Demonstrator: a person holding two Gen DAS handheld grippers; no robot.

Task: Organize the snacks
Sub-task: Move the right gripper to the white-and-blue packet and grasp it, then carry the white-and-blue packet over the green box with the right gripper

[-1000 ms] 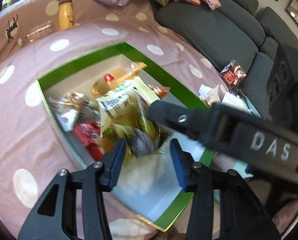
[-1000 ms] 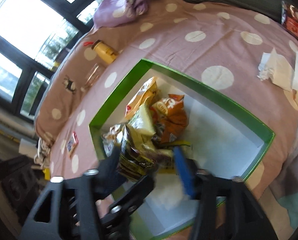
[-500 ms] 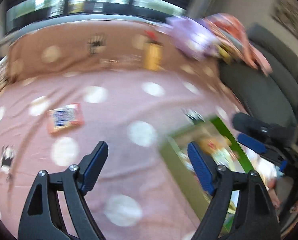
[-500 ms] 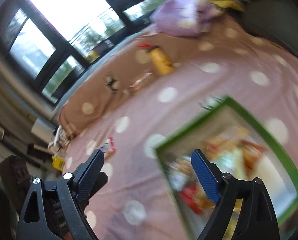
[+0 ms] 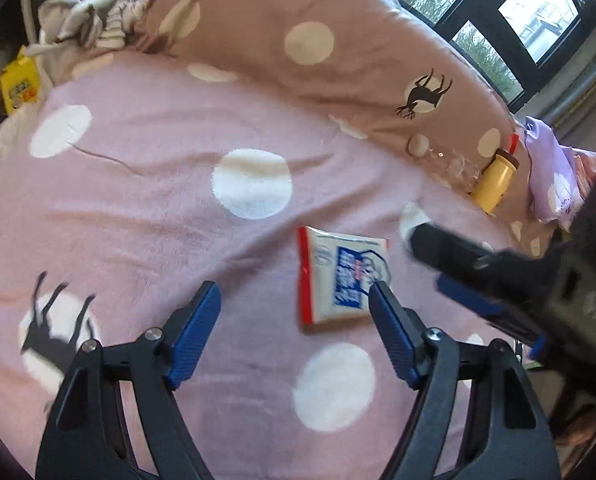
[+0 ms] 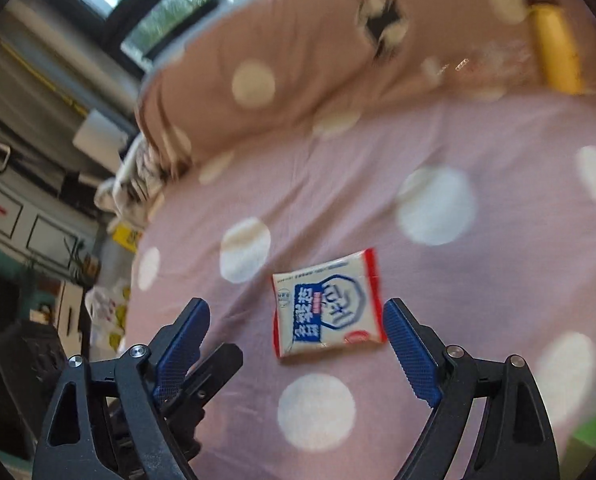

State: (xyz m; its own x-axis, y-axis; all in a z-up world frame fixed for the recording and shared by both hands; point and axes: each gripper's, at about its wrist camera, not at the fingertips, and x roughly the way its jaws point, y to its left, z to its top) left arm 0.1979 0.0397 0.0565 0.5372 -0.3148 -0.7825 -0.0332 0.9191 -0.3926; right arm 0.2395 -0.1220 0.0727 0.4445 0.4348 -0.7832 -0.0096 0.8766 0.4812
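Observation:
A white snack packet with blue lettering and red edges lies flat on the pink dotted blanket. My left gripper hovers just short of it. Its jaws are closing, the pads touch nothing, and the packet sits beyond the right fingertip. My right gripper stands open over the same packet, which lies ahead between its fingers without contact. In the left wrist view the right gripper reaches in from the right. A corner of the green box shows at the lower right.
A yellow bottle and a clear plastic bottle lie by the brown pillow ridge. A purple cloth sits at the far right. Crumpled fabric and a yellow packet are past the blanket's left edge.
Both grippers let go of the yellow-green snack bag over the green box, swung away across the blanket, and now hover at the white packet with their jaws wider apart.

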